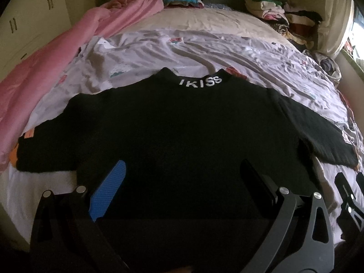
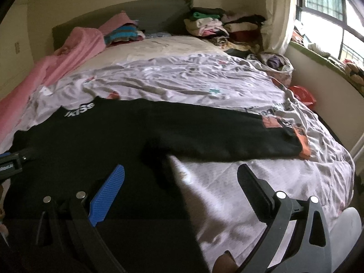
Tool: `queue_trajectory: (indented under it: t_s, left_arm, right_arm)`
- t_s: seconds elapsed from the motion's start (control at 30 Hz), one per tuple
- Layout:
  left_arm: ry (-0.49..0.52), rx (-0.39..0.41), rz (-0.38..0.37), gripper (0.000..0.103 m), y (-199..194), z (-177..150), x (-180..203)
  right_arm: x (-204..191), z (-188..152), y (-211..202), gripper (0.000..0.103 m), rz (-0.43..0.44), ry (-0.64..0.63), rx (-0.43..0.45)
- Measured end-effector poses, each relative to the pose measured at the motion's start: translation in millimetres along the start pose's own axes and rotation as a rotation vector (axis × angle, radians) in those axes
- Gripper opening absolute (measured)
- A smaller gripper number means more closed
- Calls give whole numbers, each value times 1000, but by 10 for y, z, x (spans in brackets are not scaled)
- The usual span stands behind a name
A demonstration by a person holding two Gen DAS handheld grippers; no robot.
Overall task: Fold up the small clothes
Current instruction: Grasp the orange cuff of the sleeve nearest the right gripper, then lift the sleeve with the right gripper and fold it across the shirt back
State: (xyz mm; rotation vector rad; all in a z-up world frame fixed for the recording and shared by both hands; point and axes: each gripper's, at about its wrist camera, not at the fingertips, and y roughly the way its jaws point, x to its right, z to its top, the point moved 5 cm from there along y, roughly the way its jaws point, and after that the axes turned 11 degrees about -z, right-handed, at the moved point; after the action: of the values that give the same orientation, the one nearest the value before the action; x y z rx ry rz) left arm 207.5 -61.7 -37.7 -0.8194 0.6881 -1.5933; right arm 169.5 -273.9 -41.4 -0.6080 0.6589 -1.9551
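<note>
Black top (image 1: pixel 182 122) is seen laid flat on the patterned sheet (image 1: pixel 250 54), collar w/ white lettering (image 1: pixel 200 82) away from the cams, sleeves spread out both sides. Left gripper (image 1: pixel 182 175) is held wide apart over the lower body, nothing gripped. Right gripper (image 2: pixel 182 177) also spread, nothing held, positioned over the top's right edge & sheet. Pink blanket (image 1: pixel 56 56) is seen at left.

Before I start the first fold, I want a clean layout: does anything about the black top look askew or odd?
Nothing stands out. The black top lies flat on the patterned sheet, collar away, both sleeves spread outward. Both hand-held grippers are open.
</note>
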Motion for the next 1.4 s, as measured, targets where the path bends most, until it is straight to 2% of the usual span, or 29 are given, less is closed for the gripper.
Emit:
queue_trajectory:
  t_s: [0.37, 0.6, 0.9, 1.07, 1.13, 1.23, 1.3, 1.37, 1.4]
  left_arm:
    - [35, -34, -15, 94, 318, 148, 283]
    - [62, -52, -34, 94, 497, 186, 458]
    - [67, -70, -25, 94, 627, 117, 459]
    - [64, -63, -30, 94, 580, 113, 442]
    - [66, -47, -33, 94, 524, 125, 430]
    - [60, -17, -34, 94, 427, 163, 396]
    - [53, -2, -37, 94, 358, 192, 379]
    - [56, 17, -25, 94, 283, 229, 361]
    - [62, 28, -15, 95, 240, 248, 358]
  right_arm:
    - [615, 112, 508, 99, -81, 148, -79]
    - [1088, 65, 865, 99, -124, 289, -175]
    - [1620, -95, 1311, 99, -114, 517, -288]
    - [1861, -29, 1473, 99, -87, 630, -274]
    - [1926, 25, 1513, 90, -59, 668, -255]
    - [2004, 82, 1542, 58, -31, 709, -209]
    - [2028, 110, 1514, 27, 13, 725, -179]
    - [2023, 159, 1479, 18, 63, 728, -153]
    - [1989, 223, 1379, 17, 82, 708, -112]
